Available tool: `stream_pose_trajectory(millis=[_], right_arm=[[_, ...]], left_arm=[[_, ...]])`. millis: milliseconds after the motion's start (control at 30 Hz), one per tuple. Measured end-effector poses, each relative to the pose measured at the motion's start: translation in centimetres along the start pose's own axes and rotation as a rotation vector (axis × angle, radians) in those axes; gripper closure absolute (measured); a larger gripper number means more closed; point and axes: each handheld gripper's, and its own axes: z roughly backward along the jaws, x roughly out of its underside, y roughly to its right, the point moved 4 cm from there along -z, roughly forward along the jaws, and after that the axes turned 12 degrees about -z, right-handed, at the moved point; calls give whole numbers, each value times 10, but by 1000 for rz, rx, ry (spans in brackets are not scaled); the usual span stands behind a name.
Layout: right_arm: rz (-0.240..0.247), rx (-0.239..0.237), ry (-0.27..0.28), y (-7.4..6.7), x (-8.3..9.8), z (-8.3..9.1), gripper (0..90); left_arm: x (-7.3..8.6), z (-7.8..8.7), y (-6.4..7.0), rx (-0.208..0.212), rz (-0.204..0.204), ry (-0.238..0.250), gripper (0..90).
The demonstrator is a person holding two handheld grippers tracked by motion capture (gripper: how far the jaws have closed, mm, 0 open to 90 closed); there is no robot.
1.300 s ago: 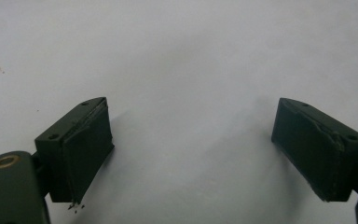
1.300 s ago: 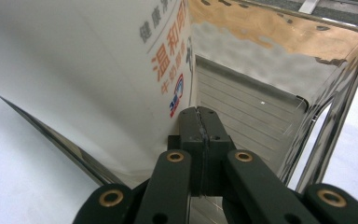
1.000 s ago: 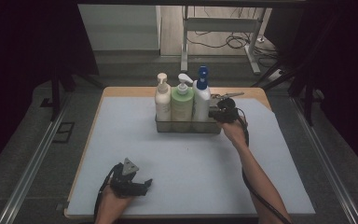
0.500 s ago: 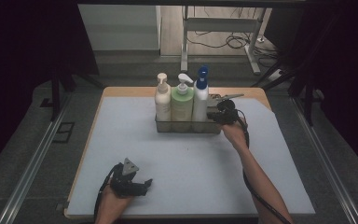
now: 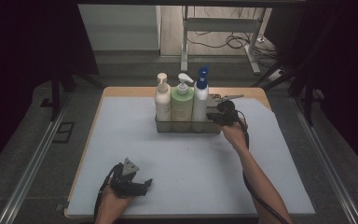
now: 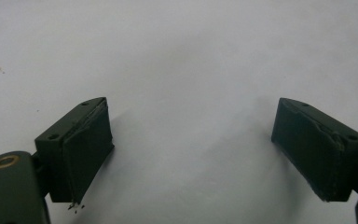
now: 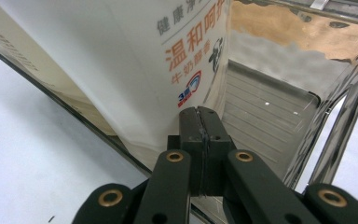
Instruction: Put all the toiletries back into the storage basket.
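Nearest the person, the left tool (image 5: 135, 183) rests low over the bare white tabletop (image 5: 121, 140), near its front edge. Its jaws stand wide apart with nothing between them, only the tabletop showing past them in the left gripper view.

Farther out, the right tool (image 5: 218, 115) sits at the right end of the metal rack (image 5: 186, 127), which stands toward the back of the tabletop, near its middle. The right gripper view shows its jaws pressed together, pad against pad, with their tips at the rack's front rim, just beside the base of the white bottle (image 7: 121, 60). Whether the thin rim is pinched between the pads cannot be told; the tips may simply rest against it.

In the rack, three pump bottles stand upright in a row: a cream bottle (image 5: 162, 97) at the left, a green bottle (image 5: 182, 100) in the middle, and the white bottle, with its blue pump, at the right. The right end of the rack is free.

The step in hand looks like moving the rack by its right end. To do that well, the pull should be slow and level, kept low on the rim so the tall bottles do not tip. The idle left tool could steady the rack's far end.
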Motion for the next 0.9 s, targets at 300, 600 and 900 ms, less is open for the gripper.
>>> stream_pose_trajectory(millis=[300,600,900], right_arm=[[8,12,11,2,-1,5,839],[5,12,21,6,-1,14,812],[20,10,38,2,-2,25,757]], left_arm=[[0,0,0,-1,0,0,120],[0,0,0,-1,-2,-1,120],[0,0,0,-1,-1,-1,120]])
